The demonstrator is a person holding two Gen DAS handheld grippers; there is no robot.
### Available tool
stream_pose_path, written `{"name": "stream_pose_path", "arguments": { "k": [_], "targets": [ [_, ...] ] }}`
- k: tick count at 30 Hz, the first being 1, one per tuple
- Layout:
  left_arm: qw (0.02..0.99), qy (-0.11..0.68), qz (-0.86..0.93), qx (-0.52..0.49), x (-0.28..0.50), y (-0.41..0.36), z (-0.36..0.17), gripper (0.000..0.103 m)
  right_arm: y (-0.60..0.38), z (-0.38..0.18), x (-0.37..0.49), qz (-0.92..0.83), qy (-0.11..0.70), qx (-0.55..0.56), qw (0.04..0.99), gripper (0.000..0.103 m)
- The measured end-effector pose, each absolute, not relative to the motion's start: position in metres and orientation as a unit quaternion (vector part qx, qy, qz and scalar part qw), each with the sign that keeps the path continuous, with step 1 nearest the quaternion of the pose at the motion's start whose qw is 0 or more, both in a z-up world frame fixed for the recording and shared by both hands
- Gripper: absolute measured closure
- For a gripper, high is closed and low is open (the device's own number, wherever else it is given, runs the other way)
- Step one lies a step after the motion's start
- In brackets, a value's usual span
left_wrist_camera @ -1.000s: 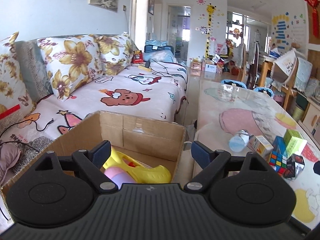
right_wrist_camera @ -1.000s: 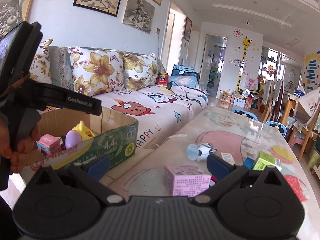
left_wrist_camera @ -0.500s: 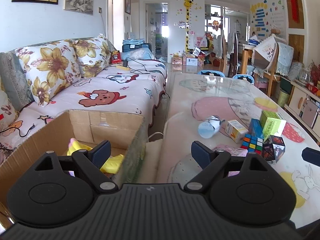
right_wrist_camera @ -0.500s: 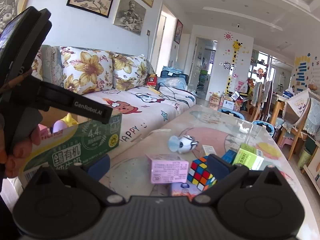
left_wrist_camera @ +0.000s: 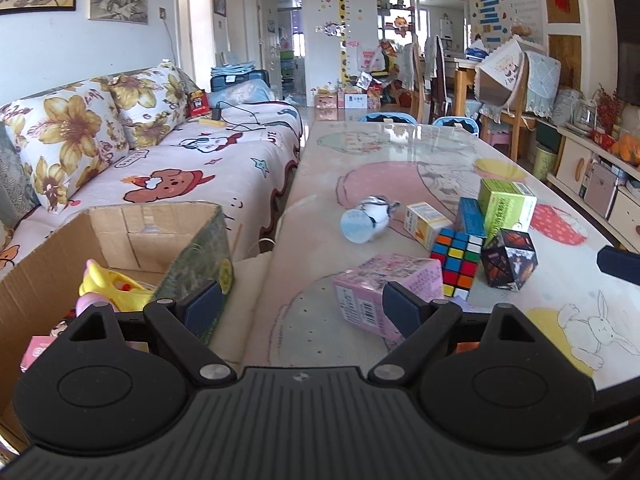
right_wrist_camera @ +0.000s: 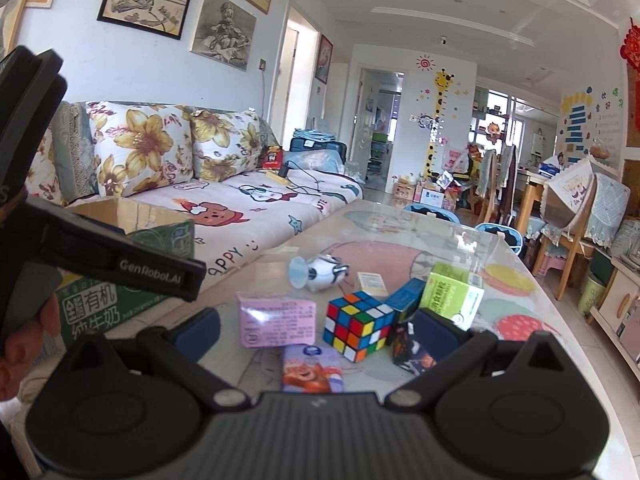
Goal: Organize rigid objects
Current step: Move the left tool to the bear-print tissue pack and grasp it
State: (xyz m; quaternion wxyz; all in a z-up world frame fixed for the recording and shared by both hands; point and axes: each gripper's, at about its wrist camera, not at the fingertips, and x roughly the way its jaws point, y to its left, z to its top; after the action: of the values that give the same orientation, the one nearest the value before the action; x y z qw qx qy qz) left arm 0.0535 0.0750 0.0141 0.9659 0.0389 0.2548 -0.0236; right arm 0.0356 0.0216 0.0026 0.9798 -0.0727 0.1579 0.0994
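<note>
The pink carton (left_wrist_camera: 386, 288) lies on the surface (left_wrist_camera: 360, 152), just before the left tool (left_wrist_camera: 302, 310), which is spread and empty. The carton looks light and stiff; I would pinch its two flat sides. The right tool (right_wrist_camera: 316, 332) is also spread.

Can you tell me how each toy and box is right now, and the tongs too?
Left tongs: open, empty.
Right tongs: open, empty.
Cardboard box: open on top, toys inside.
Pink box: standing on the table.
Rubik's cube: scrambled, on the table.
Green box: upright, closed.
White bottle: lying on its side.
</note>
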Motion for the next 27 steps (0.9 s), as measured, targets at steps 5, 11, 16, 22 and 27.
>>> {"name": "stream_pose_path", "arguments": {
  "k": [5, 11, 16, 22, 27],
  "targets": [
    [0.963, 0.261, -0.042, 0.056, 0.052, 0.070, 0.009, 0.000, 0.005, 0.003, 0.036, 0.086, 0.155, -0.061, 0.982, 0.001],
    [0.957, 0.275, -0.064, 0.063, 0.052, 0.069, 0.007, 0.000, -0.021, 0.003, 0.042, 0.061, 0.160, -0.032, 0.985, 0.001],
    [0.953, 0.283, -0.084, 0.065, 0.052, 0.065, 0.005, 0.000, -0.045, -0.002, 0.052, 0.039, 0.186, 0.002, 0.982, 0.001],
    [0.946, 0.295, -0.115, 0.070, 0.052, 0.055, -0.001, 0.000, -0.068, -0.016, 0.065, 0.015, 0.215, 0.029, 0.976, 0.001],
    [0.938, 0.312, -0.132, 0.072, 0.060, 0.049, -0.009, 0.000, -0.080, -0.022, 0.082, 0.015, 0.225, 0.047, 0.973, 0.001]
  ]
}}
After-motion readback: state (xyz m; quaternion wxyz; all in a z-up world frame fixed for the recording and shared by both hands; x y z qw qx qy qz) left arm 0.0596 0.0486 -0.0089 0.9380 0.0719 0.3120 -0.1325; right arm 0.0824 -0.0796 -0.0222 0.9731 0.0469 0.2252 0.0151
